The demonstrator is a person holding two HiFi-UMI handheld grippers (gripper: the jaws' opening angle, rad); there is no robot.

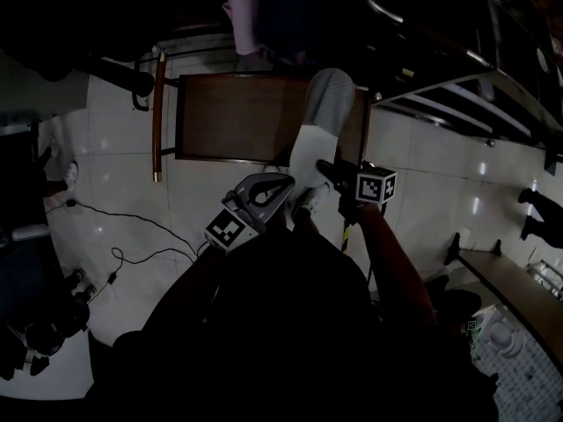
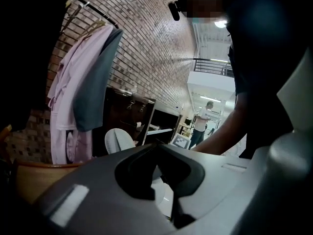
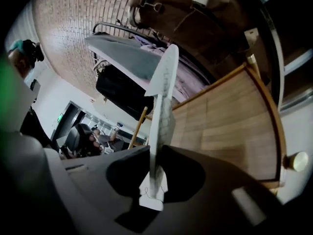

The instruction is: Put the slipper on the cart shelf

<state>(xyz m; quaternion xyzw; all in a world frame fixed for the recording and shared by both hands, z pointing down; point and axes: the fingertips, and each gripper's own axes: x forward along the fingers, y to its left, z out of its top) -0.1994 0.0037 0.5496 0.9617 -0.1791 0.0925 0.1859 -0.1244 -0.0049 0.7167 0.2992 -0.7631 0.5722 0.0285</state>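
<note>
Right now my right arm [image 1: 396,253] reaches forward over the floor [image 1: 114,174], and the right tool [image 1: 324,170] at its end is tipped a little downward. Its jaws are clamped on the slipper [image 1: 327,104]. In the right gripper view the slipper [image 3: 161,102] stands edge-on between the jaws of the right tool [image 3: 156,165], its pale sole rising straight away from the camera. The slipper is in the air, with its far end over the near edge of the cart shelf [image 1: 229,117]; I see no contact with the boards.

My left tool [image 1: 280,185] sits just beside the right one, slightly nearer to me, also pointing forward and a little down. In the left gripper view the jaws of the left tool [image 2: 159,153] look drawn together, and nothing is between them.

The cart shelf [image 3: 230,126] is brown wood with a raised rail [image 3: 271,106] curving round its edge. Hanging garments [image 1: 242,7] drop over its far side; the right gripper view shows the grey and pink garments [image 3: 127,58] draped from a rail straight beyond the slipper's tip, with a dark bag [image 3: 122,94] below them. A brick wall [image 2: 156,43] stands behind the clothes. To the right, a dark metal rack [image 1: 449,86] slants close past the shelf corner. A black cable [image 1: 132,227] trails over the white floor on the left, well apart from both tools.
</note>
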